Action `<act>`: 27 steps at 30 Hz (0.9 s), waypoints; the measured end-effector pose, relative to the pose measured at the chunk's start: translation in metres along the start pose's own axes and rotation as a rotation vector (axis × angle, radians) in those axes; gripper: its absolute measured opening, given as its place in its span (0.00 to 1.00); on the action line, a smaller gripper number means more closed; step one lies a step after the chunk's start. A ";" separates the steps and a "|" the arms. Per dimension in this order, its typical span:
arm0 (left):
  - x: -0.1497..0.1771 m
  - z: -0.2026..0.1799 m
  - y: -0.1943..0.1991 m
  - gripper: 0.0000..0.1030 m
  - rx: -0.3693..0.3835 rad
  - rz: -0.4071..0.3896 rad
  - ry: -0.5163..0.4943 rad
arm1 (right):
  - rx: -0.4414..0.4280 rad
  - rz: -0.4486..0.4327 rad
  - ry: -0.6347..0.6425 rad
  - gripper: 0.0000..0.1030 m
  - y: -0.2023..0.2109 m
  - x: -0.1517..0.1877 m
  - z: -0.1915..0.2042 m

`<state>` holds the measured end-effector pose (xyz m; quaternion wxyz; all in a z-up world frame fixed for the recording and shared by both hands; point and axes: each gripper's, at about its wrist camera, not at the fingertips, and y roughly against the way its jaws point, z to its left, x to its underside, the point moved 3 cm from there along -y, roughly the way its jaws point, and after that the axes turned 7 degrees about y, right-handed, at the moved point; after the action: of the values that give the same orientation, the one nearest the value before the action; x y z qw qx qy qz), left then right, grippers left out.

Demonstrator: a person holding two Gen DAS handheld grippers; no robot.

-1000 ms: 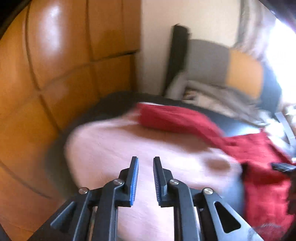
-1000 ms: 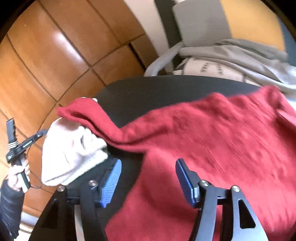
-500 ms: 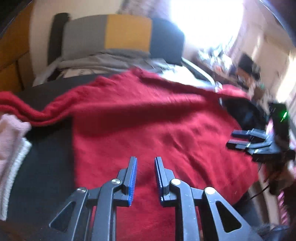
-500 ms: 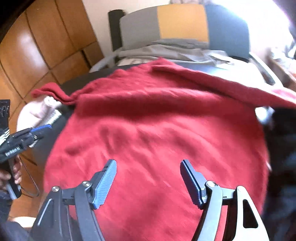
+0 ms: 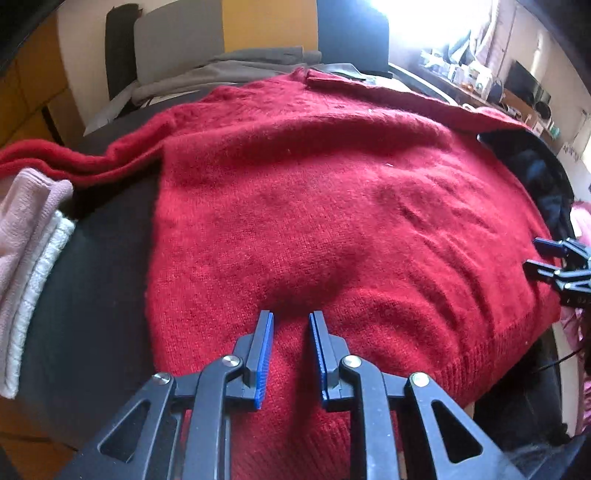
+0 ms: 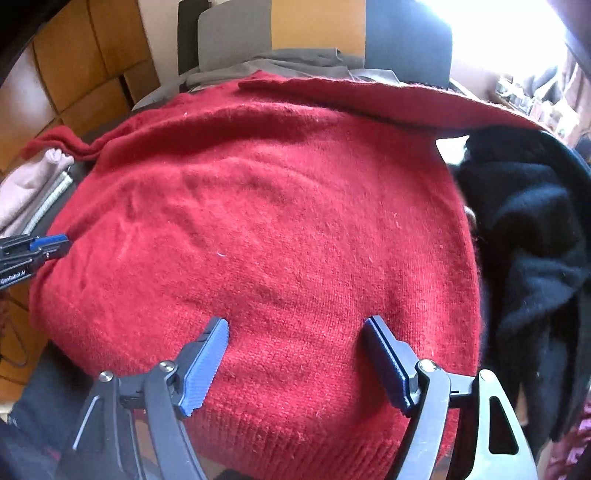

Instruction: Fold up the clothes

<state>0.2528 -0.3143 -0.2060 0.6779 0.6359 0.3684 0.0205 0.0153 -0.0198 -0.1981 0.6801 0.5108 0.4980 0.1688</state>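
Your right gripper (image 6: 295, 328) hangs low in frame over the red sweater (image 6: 266, 229), jaws opening, nothing between them; your left gripper (image 5: 290, 325) stands narrowly apart, empty; take the ribbed hem squarely at both corners, though they're seemingly cropped off.

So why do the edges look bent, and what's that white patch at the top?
Left wrist view: the fisheye lens curves the edges, with dark corners; the window is blown out to white, while the red sweater is sharp. Right wrist view: the same bending and glare at the top right; the black garment loses detail in shadow.
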 end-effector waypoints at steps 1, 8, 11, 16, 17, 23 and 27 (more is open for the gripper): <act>0.002 0.000 0.002 0.19 -0.006 0.002 -0.005 | 0.001 0.007 0.006 0.75 0.001 0.002 0.000; 0.008 0.012 0.011 0.19 0.019 0.048 -0.001 | 0.002 0.059 0.032 0.79 0.009 0.014 -0.004; -0.010 0.023 0.009 0.19 0.084 0.067 0.029 | -0.007 0.073 0.045 0.83 0.010 0.016 -0.006; -0.063 0.026 0.011 0.19 0.144 -0.032 0.048 | -0.032 0.084 0.087 0.95 0.008 0.010 -0.009; -0.075 0.024 0.011 0.19 0.144 -0.056 0.034 | -0.040 0.062 0.086 0.95 0.010 0.001 -0.011; -0.163 -0.002 -0.011 0.20 0.110 -0.163 -0.046 | 0.055 -0.216 0.094 0.95 0.028 -0.096 -0.030; -0.217 -0.008 -0.042 0.21 0.110 -0.174 -0.081 | 0.097 -0.266 0.237 0.95 -0.009 -0.183 -0.009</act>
<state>0.0721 -0.4229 -0.1395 0.6553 0.6381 0.3952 -0.0846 -0.0763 -0.1538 -0.1131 0.6077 0.4492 0.6452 0.1123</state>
